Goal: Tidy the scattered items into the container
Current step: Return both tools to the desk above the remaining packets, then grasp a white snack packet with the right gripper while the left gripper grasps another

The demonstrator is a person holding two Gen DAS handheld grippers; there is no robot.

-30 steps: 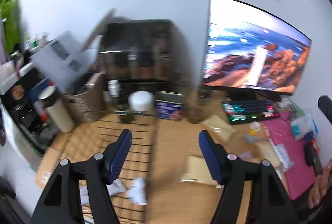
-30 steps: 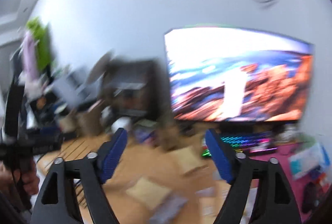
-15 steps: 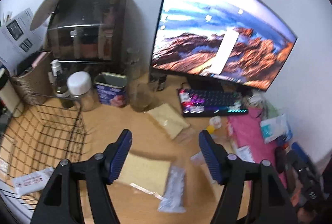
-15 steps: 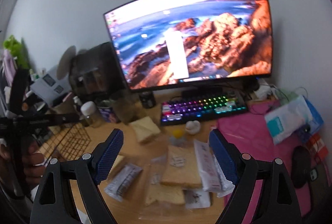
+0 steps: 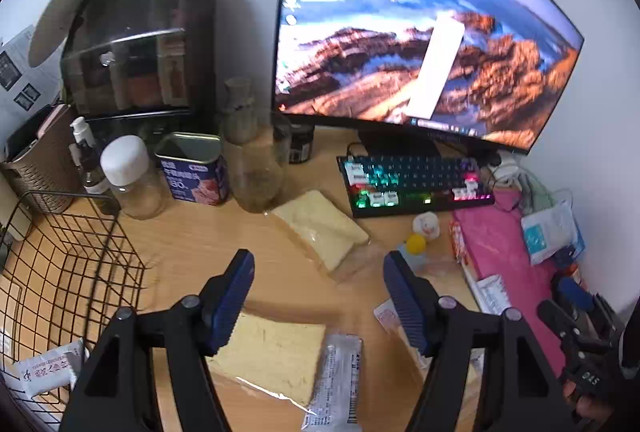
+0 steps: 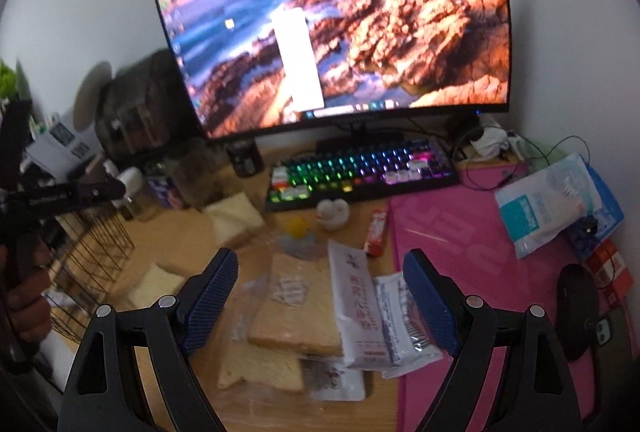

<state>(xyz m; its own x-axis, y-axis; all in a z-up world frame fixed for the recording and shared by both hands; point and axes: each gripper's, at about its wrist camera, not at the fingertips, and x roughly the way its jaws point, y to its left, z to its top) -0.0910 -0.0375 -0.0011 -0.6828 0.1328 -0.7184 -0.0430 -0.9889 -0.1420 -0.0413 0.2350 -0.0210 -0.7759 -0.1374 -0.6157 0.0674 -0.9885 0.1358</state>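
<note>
Bagged bread slices (image 6: 296, 308) and white printed sachets (image 6: 356, 296) were seen scattered on the wooden desk (image 5: 192, 244), overlapping near the pink mat (image 6: 480, 240) edge. The black wire basket (image 5: 68, 256) was placed at the desk's left edge, one white packet (image 5: 48, 372) inside. Bare wood was left between basket and bread. Left gripper (image 5: 320, 296) was spread wide over a bagged slice (image 5: 272, 356), nothing pinched. Right gripper (image 6: 320, 296) was spread above the pile, empty.
</note>
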